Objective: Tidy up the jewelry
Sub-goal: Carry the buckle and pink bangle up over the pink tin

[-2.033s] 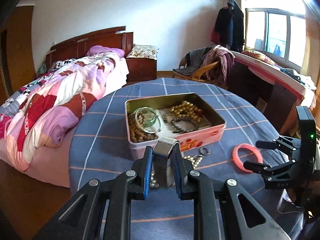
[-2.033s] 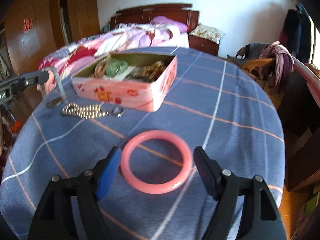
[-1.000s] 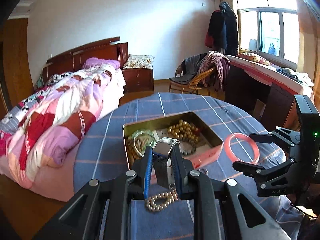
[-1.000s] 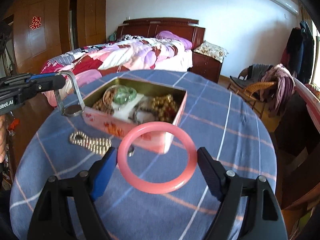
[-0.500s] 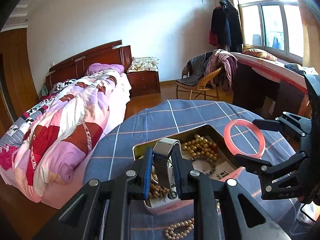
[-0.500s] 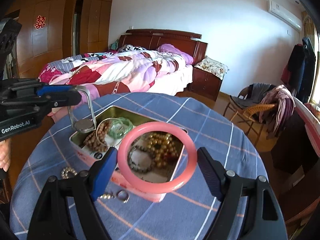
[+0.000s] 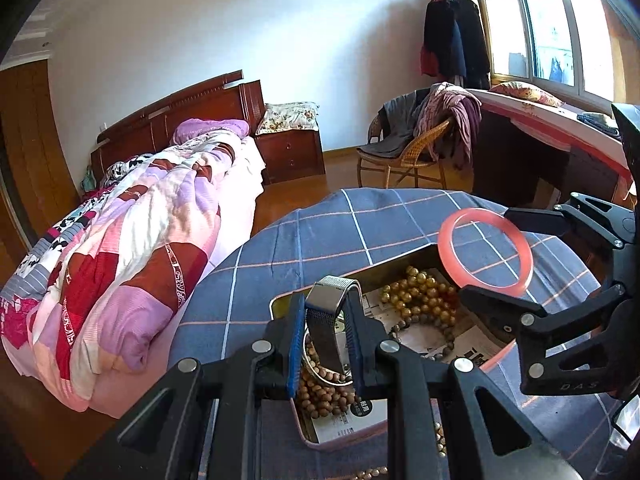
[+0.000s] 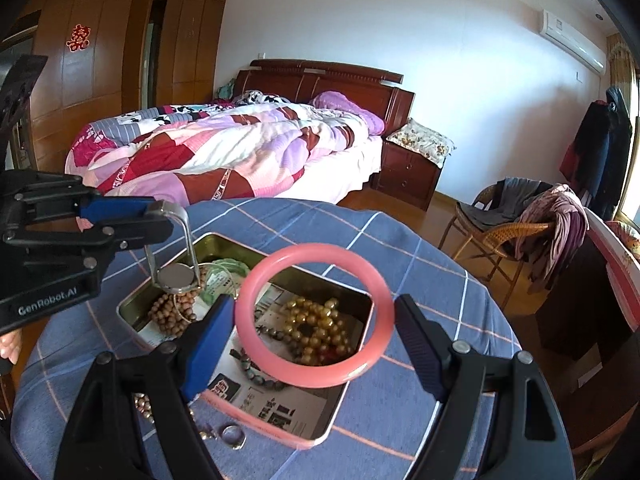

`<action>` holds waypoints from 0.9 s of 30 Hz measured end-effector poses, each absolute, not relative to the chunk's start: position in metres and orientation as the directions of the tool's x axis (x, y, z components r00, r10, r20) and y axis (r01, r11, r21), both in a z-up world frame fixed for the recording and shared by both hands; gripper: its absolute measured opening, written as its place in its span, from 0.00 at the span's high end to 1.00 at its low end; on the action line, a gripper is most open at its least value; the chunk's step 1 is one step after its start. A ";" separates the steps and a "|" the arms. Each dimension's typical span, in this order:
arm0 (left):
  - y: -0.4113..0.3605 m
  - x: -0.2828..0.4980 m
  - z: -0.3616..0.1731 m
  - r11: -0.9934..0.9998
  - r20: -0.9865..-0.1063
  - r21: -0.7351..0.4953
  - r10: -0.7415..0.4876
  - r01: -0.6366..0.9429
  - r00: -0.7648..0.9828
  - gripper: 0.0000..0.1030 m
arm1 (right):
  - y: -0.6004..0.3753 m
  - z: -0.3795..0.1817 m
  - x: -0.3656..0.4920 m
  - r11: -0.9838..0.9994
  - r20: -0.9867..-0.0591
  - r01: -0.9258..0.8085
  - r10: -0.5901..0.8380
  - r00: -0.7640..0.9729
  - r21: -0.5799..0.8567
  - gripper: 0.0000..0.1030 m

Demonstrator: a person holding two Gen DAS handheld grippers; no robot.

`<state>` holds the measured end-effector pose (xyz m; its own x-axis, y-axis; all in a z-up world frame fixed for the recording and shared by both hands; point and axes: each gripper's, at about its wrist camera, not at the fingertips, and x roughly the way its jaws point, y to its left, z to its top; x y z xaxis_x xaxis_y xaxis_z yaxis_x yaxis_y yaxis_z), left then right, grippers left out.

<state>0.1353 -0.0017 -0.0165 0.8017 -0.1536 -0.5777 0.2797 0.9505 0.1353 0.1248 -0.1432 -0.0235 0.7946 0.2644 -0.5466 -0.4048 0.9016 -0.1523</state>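
Right claw (image 8: 314, 330) spread wide, clamped on pink bangle (image 8: 314, 316) by outer rim, held above open tin (image 8: 324, 432) w/ gold beads (image 8: 316, 324). Left claw (image 7: 325, 344) nearly closed, pinching watch (image 7: 326, 320) by mesh strap; dial dangling over tin's left end, above brown beads (image 8: 172, 312). Tin on checked tabletop (image 8: 400, 248).

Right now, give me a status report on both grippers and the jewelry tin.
Left gripper shut on silver mesh-band watch, above open pink metal tin. Right gripper shut on pink round bangle, also over tin. Nothing blocking the drop.
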 end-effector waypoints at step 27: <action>-0.003 0.169 -0.043 0.952 -0.639 0.135 -0.128 0.275 0.758 0.81 | -0.125 -0.045 0.156 0.890 -0.605 -0.416 0.230 0.762 -0.185 0.20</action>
<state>0.1695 -0.0033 -0.0434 0.7584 -0.1283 -0.6391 0.2745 0.9521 0.1345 0.1564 -0.1248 -0.0452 0.7620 0.2298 -0.6054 -0.4157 0.8904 -0.1853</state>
